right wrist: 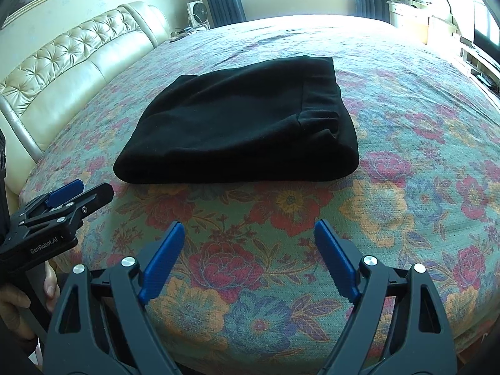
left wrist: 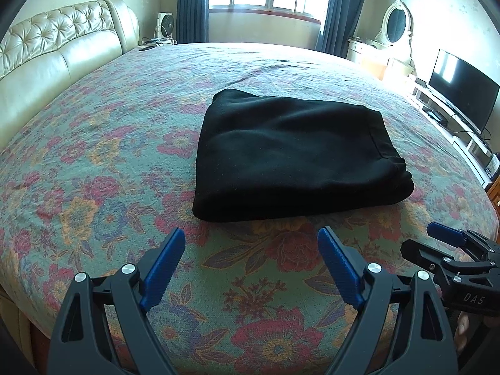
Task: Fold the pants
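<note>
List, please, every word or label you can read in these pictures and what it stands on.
"DAS": on the right gripper body, seen from the left wrist view.
"GenRobot.AI": on the left gripper body, seen from the right wrist view.
Nothing readable on the black pants or the TV.

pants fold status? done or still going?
Looks done: the black pants lie as a compact folded bundle on the floral bedspread. Nothing in hand: the left claw and right claw are both open, empty and short of the bundle. Left: at most tidying the bunched right edge.
</note>
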`<state>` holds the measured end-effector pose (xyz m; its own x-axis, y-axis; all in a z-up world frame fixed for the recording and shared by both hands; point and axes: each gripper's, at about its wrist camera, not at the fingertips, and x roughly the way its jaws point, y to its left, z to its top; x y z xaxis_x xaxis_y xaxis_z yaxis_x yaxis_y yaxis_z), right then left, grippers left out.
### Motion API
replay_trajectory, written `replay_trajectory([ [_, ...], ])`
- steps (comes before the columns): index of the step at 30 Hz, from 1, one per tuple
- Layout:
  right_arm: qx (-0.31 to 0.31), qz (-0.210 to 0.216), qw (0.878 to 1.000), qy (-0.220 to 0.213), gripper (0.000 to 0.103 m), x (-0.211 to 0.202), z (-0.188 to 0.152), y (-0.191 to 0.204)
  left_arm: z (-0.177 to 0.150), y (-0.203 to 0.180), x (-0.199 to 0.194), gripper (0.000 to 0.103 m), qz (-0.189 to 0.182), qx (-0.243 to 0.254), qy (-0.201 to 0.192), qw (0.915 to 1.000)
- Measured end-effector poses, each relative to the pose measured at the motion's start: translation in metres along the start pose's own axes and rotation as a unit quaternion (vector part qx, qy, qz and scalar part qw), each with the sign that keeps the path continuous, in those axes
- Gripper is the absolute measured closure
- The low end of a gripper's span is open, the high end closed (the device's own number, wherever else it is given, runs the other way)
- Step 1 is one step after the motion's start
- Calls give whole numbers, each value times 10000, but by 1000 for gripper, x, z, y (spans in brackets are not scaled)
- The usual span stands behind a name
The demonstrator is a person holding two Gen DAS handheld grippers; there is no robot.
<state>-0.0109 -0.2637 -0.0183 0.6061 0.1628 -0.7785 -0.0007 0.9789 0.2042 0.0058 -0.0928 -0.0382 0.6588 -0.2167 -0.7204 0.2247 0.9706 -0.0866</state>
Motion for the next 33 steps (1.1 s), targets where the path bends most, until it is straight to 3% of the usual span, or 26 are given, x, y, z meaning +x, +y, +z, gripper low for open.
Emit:
replay_trajectory([
  [13,-7,3,10000,16,18,-1,2,-1,3,-5,-2,17,123,65,-57,9999],
  [24,16,6,10000,-13,18,-3,3,-4,8,-12,-14,17,220,251,-335,9989],
  [30,-6,10,10000,5,18,-1,1,-4,7,-17,-11,17,602,389,-305,9970],
  [33,-15,16,10000,24,18,0,0,-4,6,-14,-7,17,566,330,-225,9976],
])
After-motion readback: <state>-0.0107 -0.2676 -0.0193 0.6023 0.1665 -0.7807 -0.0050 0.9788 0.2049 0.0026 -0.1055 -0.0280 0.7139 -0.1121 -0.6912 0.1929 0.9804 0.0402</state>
